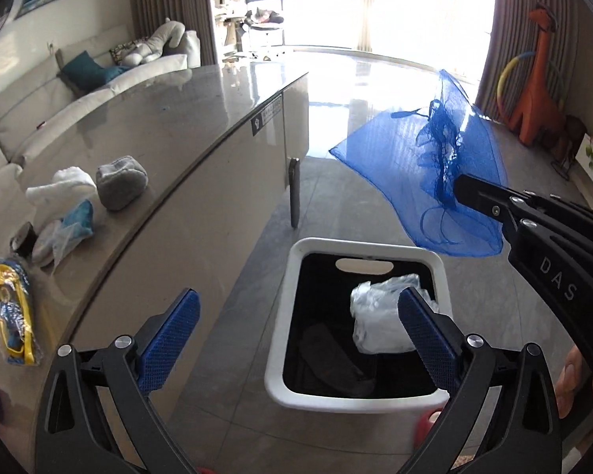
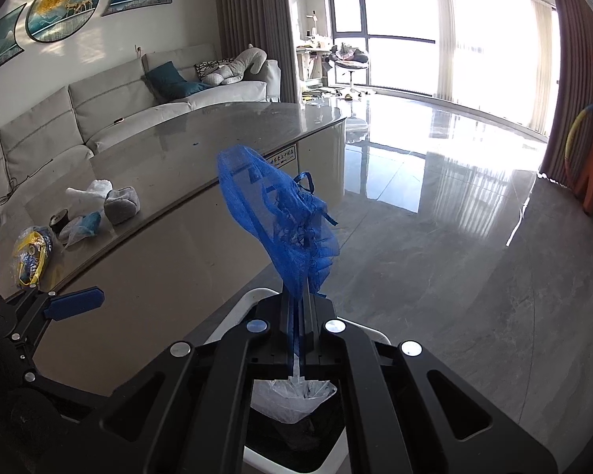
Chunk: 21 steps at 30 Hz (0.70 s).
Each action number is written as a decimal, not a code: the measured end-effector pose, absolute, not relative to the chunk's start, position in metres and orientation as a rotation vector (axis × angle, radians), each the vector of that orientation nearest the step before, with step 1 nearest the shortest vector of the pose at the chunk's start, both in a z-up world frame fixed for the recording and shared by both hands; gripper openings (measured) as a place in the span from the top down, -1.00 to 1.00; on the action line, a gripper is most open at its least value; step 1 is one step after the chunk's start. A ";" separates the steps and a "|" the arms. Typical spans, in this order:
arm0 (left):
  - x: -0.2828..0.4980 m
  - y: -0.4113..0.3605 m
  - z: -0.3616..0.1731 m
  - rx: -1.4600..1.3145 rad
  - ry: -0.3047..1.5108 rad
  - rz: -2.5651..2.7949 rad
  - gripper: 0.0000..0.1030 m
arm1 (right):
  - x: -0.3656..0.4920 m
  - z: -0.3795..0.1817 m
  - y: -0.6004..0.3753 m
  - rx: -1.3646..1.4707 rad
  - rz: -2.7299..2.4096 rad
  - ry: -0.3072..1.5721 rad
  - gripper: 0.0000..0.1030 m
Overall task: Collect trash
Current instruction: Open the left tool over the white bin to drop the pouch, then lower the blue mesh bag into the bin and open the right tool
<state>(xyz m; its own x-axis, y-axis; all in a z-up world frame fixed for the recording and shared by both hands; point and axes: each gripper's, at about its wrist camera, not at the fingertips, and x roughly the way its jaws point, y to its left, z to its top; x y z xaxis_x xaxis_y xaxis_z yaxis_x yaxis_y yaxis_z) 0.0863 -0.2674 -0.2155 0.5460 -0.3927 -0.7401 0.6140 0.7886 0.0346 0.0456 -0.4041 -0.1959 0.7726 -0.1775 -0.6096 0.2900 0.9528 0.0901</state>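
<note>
My right gripper [image 2: 298, 300] is shut on a blue mesh bag [image 2: 280, 213] and holds it up in the air, above and beyond the far right corner of a white bin [image 1: 435, 260]. The bag [image 1: 435, 166] and the gripper [image 1: 460, 189] also show in the left wrist view. The bin stands on the floor beside the table and holds a crumpled clear plastic piece [image 1: 379, 316]. My left gripper [image 1: 296, 324] is open and empty, hovering above the bin's near left side. On the table [image 1: 146, 126] lie a yellow wrapper [image 1: 12, 316], a clear bag with blue [image 1: 71, 229], and white [image 1: 63, 185] and grey [image 1: 120, 181] socks.
A small black object [image 1: 23, 237] sits on the table near the wrappers. A sofa [image 1: 39, 94] runs behind the table. An orange giraffe toy [image 1: 533, 87] with a hoop stands at the far right. Glossy grey floor [image 2: 454, 237] stretches toward the windows.
</note>
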 end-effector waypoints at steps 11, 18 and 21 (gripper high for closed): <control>0.097 -0.242 -0.195 0.256 0.729 -0.544 -0.91 | 0.056 -0.229 -0.393 0.138 -0.237 0.736 0.96; 0.099 -0.237 -0.190 0.249 0.716 -0.525 -0.91 | 0.061 -0.247 -0.391 0.127 -0.228 0.811 0.88; 0.099 -0.234 -0.189 0.248 0.717 -0.517 -0.91 | 0.065 -0.263 -0.386 0.098 -0.236 0.871 -0.66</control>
<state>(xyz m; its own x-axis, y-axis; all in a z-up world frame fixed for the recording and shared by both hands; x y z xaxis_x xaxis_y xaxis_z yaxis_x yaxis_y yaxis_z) 0.0995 -0.2343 -0.1892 0.6358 -0.3644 -0.6804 0.5302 0.8469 0.0418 0.0647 -0.3857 -0.2632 0.6202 -0.1656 -0.7668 0.2448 0.9695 -0.0114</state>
